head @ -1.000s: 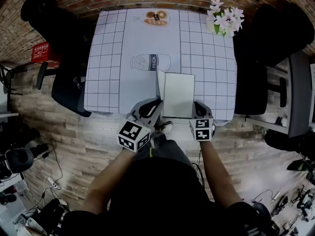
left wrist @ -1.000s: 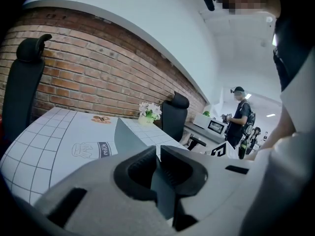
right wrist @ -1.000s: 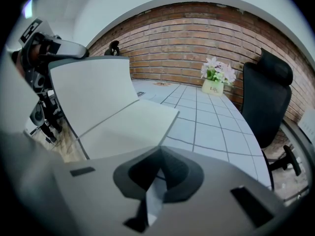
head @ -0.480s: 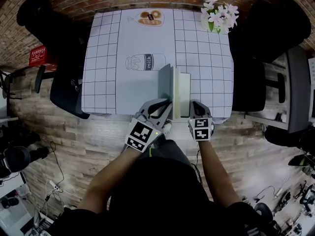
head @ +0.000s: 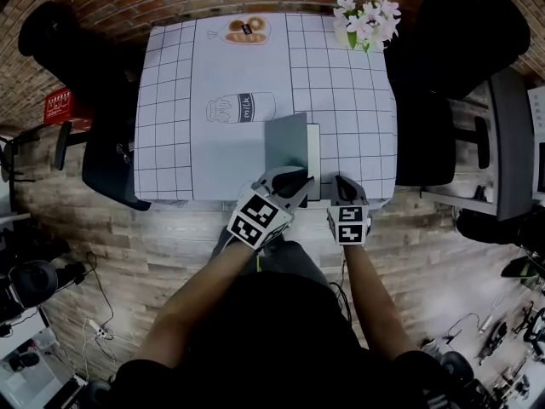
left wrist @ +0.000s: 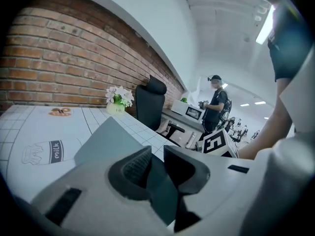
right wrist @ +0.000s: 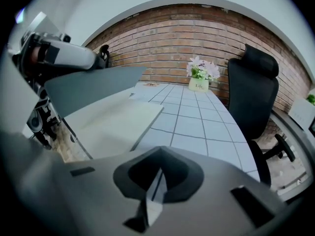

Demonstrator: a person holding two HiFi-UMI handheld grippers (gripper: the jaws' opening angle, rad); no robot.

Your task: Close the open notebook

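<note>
The notebook lies at the near edge of the table. Its grey cover (head: 285,141) slants over the white pages (head: 313,162), partly closed. My left gripper (head: 296,183) is at the cover's near edge. In the left gripper view the cover (left wrist: 106,139) runs between the jaws of that gripper (left wrist: 156,163); they have just been opening and a gap shows beside the sheet. In the right gripper view the cover (right wrist: 91,85) hangs raised above the pages (right wrist: 115,122). My right gripper (head: 343,183) sits just right of the notebook, shut (right wrist: 156,178), with nothing in it.
The checked tablecloth (head: 170,143) carries a printed milk carton (head: 241,107) and printed donuts (head: 241,30). A flower pot (head: 364,20) stands at the far right corner. Black chairs flank the table (head: 451,41) (head: 94,49). A person (left wrist: 214,109) stands far behind.
The cover has swung from the left side up through vertical and now leans right over the pages. My left gripper has moved right with it. The right gripper has barely shifted.
</note>
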